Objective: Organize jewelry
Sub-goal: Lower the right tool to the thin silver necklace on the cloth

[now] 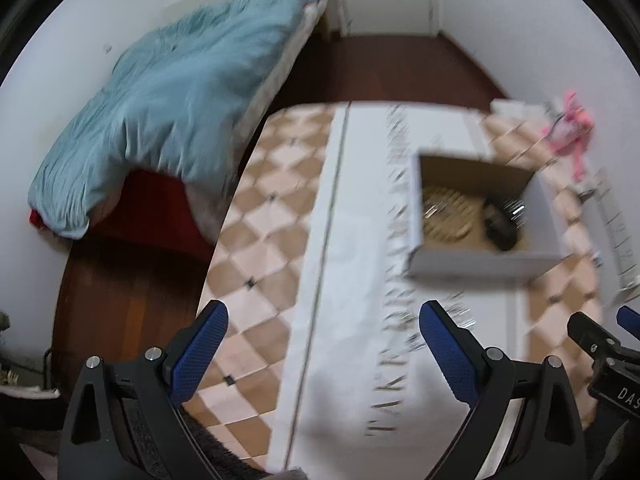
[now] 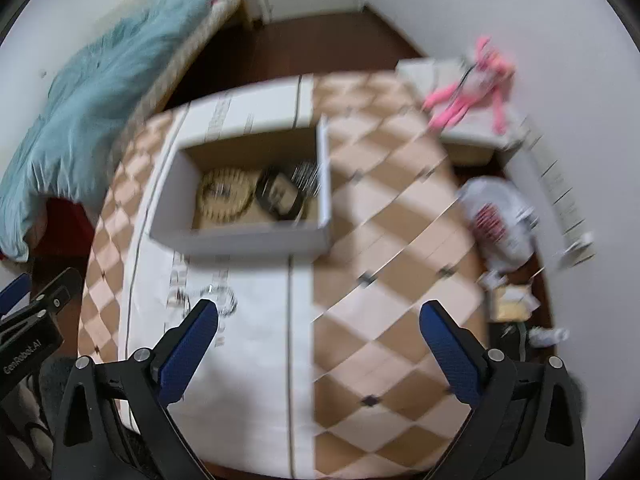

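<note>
step: approach, nothing picked up yet; judged as the very start of sorting.
left gripper [image 1: 324,322]: jaws spread wide, nothing between them, poised over the white printed sheet [image 1: 352,280] on the checkered tablecloth [image 1: 264,216].
right gripper [image 2: 320,322]: jaws spread wide, empty, poised over sheet and cloth.
jewelry: in the open white cardboard box [image 2: 240,236]; a pale round beaded piece [image 2: 226,196] beside a dark piece [image 2: 280,196], with silvery bangles [image 2: 306,176] at the right wall; blur hides detail.
loose piece: thin silvery chain [image 2: 212,300] on the sheet, just beyond the right gripper's left finger.
next move: calls for lowering onto one piece, centring the jaws, then closing gently; chain looks thin and likely to slip.
</note>
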Demonstrator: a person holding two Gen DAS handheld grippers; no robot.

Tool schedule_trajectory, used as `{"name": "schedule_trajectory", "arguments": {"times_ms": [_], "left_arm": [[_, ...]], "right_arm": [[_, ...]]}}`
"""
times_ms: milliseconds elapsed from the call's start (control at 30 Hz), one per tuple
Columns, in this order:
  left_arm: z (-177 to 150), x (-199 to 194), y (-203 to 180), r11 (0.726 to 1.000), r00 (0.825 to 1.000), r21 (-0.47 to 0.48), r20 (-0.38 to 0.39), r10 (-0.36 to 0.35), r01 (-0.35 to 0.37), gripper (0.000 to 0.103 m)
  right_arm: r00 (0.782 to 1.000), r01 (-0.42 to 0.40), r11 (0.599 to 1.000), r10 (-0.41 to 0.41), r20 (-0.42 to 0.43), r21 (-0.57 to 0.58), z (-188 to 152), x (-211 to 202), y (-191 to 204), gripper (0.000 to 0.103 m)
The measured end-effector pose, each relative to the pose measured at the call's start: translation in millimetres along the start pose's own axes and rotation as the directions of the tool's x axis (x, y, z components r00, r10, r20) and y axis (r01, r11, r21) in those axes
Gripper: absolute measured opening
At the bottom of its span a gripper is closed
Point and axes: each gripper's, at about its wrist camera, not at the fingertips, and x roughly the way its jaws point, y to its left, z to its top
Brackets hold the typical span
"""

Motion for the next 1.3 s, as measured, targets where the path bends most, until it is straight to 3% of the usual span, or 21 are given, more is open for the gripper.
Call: {"name": "schedule_trajectory", "arguments": {"times_ms": [133,367,567,633,667,700,900,1100,1300], "left_arm": [[-14.4,32.4,14.8,0.998,0.996,-0.016,-0.069,0.054,-0.055,0.098],[-27.8,65.0,45.9,0.990,0.983,-0.075,-0.148,0.105,-0.117,0.098],[-34.8,72.3,68.2,0.981,0.975,-0.128,-0.186,0.119,-0.144,0.098],[-37.9,74.7,70.3,0.981,0.973,-0.129,-0.198,0.119,-0.147,0.098],[-39.6,76.0,68.8,0.982,0.972,-0.123,-0.204,0.119,-0.146,0.098],[-40.8,76.9,66.4,0.983,0.971,-0.116,-0.207,0.117,-0.143,0.098],[-39.6,73.8,38.2,0.994,0.979,-0.076,-0.197,0.060,-0.076,0.098],[-31.9,65.9,3.0,0.999,0.984,-0.027,-0.178,-0.023,0.018,0.098],[-23.9,69.9,-41.1,0.985,0.968,0.017,-0.190,-0.163,0.169,0.097]], "right_arm": [[0.998,-0.026,0.999,0.024,-0.061,-0.029,-6.5,46.7,22.8,0.087],[0.996,-0.028,0.997,0.021,-0.084,-0.076,-3.7,90.3,57.3,0.070],[0.996,0.066,0.975,-0.076,-0.042,-0.212,-11.7,97.2,86.8,0.061],[0.998,0.061,0.972,-0.068,-0.020,-0.227,-13.5,92.2,87.4,0.039],[0.998,0.060,0.971,-0.066,-0.020,-0.230,-13.9,91.8,87.1,0.010],[0.998,0.038,0.976,-0.045,-0.031,-0.216,-13.8,90.9,82.4,0.004],[0.998,-0.036,0.994,0.030,-0.055,-0.101,-18.4,79.6,40.8,0.002],[0.999,-0.053,0.999,0.053,-0.011,0.010,-21.0,54.7,-11.2,0.002],[0.998,-0.052,0.994,0.055,-0.027,0.093,-18.1,56.4,-46.3,0.002]]}}
